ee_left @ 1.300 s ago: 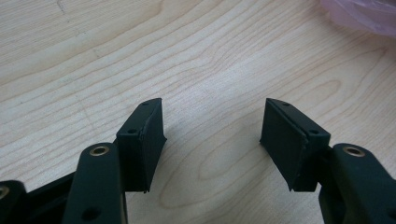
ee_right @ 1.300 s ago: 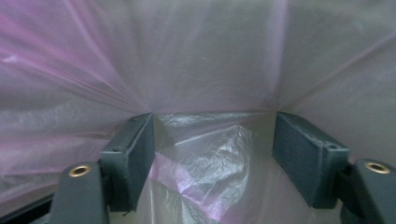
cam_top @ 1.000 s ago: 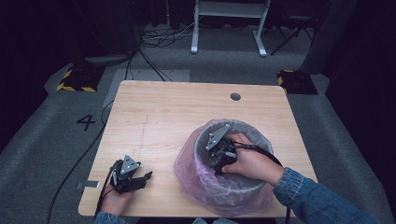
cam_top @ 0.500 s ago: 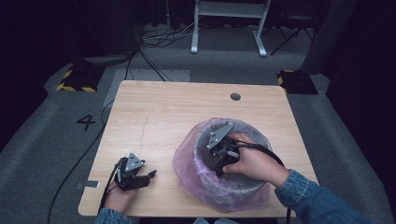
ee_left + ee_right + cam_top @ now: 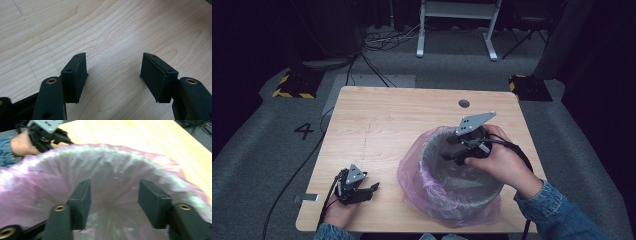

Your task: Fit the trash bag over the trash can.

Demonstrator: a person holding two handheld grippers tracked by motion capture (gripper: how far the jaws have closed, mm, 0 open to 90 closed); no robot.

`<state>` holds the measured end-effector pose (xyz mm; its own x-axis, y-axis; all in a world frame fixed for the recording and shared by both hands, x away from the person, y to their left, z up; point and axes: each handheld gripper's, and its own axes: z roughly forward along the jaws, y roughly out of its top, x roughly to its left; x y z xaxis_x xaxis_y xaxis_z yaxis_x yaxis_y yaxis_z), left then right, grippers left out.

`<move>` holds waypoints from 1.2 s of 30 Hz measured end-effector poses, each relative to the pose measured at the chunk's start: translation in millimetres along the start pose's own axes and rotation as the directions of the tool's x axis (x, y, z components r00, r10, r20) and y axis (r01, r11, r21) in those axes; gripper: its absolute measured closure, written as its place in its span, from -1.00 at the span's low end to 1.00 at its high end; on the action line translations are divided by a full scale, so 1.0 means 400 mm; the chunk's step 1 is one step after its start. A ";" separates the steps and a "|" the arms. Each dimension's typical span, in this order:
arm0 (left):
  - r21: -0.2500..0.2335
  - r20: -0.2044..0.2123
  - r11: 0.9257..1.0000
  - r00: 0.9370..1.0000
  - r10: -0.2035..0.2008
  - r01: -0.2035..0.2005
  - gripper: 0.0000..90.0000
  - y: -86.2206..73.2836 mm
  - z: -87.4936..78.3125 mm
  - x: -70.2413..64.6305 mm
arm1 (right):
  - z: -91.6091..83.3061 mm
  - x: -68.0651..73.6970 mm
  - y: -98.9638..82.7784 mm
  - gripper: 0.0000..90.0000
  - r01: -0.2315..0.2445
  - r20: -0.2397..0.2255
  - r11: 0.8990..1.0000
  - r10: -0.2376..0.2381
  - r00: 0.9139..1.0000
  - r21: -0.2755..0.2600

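Pink bag [image 5: 422, 192] lines our round bin [image 5: 462, 175], which sits on the near right part of the wooden table [image 5: 387, 120], and the bag's top is folded out over the rim. Our right gripper [image 5: 451, 150] hangs above the bin's mouth with nothing between its jaws, which have just been closing but are apart. Our left gripper [image 5: 373, 189] rests low over the table's near left corner, well apart from the bin, with its jaws spread and nothing in them.
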<state>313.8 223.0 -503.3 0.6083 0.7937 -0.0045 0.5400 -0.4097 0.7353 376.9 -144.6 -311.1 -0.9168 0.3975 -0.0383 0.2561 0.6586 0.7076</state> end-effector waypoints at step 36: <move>-0.003 0.003 1.000 1.000 -0.008 0.009 -0.17 -0.003 -0.001 -0.002 | -0.063 -0.010 -0.060 -0.01 0.101 0.056 0.974 -0.115 0.992 0.202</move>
<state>312.6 223.0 -503.9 0.6052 0.7960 -0.0125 0.5435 -0.4016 0.7371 366.8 -178.0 -310.0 -0.9214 0.3547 -0.1589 0.2183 0.8107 0.5432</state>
